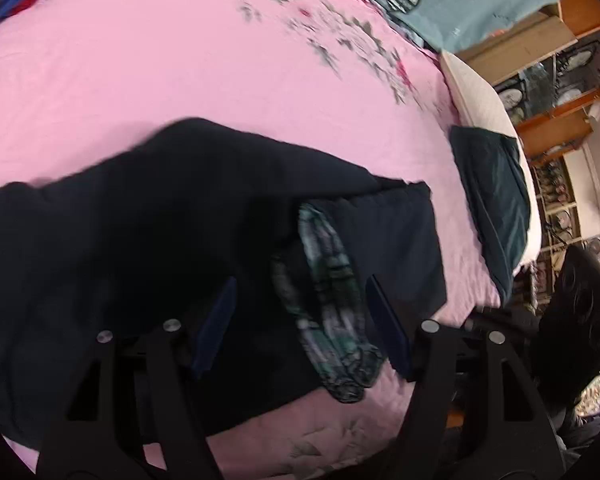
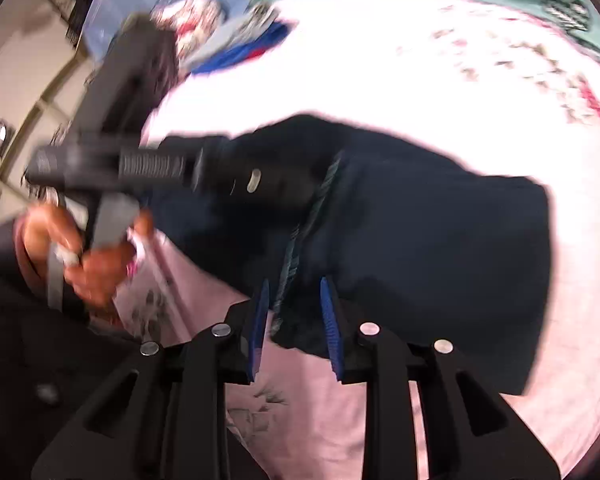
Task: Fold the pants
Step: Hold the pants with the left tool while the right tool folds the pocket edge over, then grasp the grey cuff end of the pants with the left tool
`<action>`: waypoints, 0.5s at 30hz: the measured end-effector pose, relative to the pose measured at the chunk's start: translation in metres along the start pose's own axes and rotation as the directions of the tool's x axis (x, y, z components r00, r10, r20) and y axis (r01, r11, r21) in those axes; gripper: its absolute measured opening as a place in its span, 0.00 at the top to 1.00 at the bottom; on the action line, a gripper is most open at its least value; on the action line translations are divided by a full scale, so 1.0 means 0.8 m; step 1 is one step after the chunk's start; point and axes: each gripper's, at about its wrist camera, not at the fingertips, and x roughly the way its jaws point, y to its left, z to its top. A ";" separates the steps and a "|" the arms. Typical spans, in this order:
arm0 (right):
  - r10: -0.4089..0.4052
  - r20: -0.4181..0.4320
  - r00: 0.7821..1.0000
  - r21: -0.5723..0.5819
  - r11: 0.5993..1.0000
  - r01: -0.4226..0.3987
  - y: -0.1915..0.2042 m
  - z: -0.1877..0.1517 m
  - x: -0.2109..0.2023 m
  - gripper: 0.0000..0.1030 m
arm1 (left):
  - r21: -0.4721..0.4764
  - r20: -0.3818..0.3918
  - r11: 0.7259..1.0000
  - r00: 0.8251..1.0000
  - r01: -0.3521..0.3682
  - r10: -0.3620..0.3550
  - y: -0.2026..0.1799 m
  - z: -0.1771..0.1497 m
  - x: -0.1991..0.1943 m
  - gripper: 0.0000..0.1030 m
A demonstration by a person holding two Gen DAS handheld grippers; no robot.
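- Left wrist view: the dark navy pants [image 1: 172,216] are lying across the middle of the frame on the pink bedspread [image 1: 180,60], reaching from the left edge to right of centre.
- A plaid lining [image 1: 332,292] is showing at the pants' edge, low and right of centre, between the blue pads.
- The left gripper [image 1: 300,324] is standing wide apart at the bottom of the frame, with nothing pinched between its fingers.
- A dark green cloth [image 1: 496,200] is draping over the bed's right edge.
- Right wrist view: the pants [image 2: 420,240] are filling the centre and right of the frame on the bedspread [image 2: 420,60].
- The right gripper [image 2: 294,328] is sitting at bottom centre, its fingers narrowly parted on either side of the pants' lower edge; I cannot tell whether they are gripping it.
- The left gripper [image 2: 260,180] is reaching in from the left, blurred, with the person's left hand [image 2: 88,248] on its handle.
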 end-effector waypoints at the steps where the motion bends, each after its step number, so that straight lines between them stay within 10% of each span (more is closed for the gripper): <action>1: -0.029 0.037 0.999 0.043 0.999 0.027 -0.014 0.001 -0.012 0.73 | 0.014 -0.017 1.000 1.000 0.017 -0.016 -0.007 -0.001 0.006 0.34; 7: -0.196 0.024 0.980 0.320 0.930 0.178 -0.117 -0.016 0.012 0.73 | 0.026 -0.069 1.000 0.998 -0.001 0.003 -0.027 0.005 0.055 0.38; 11: -0.213 0.043 0.976 0.314 0.931 0.189 -0.106 -0.017 0.007 0.65 | 0.163 0.000 0.984 0.997 -0.071 0.072 -0.061 0.022 0.058 0.52; 15: -0.272 0.054 0.961 0.234 0.939 0.253 -0.078 -0.011 -0.015 0.63 | 0.139 0.080 0.983 0.991 -0.121 0.110 -0.041 0.025 0.023 0.41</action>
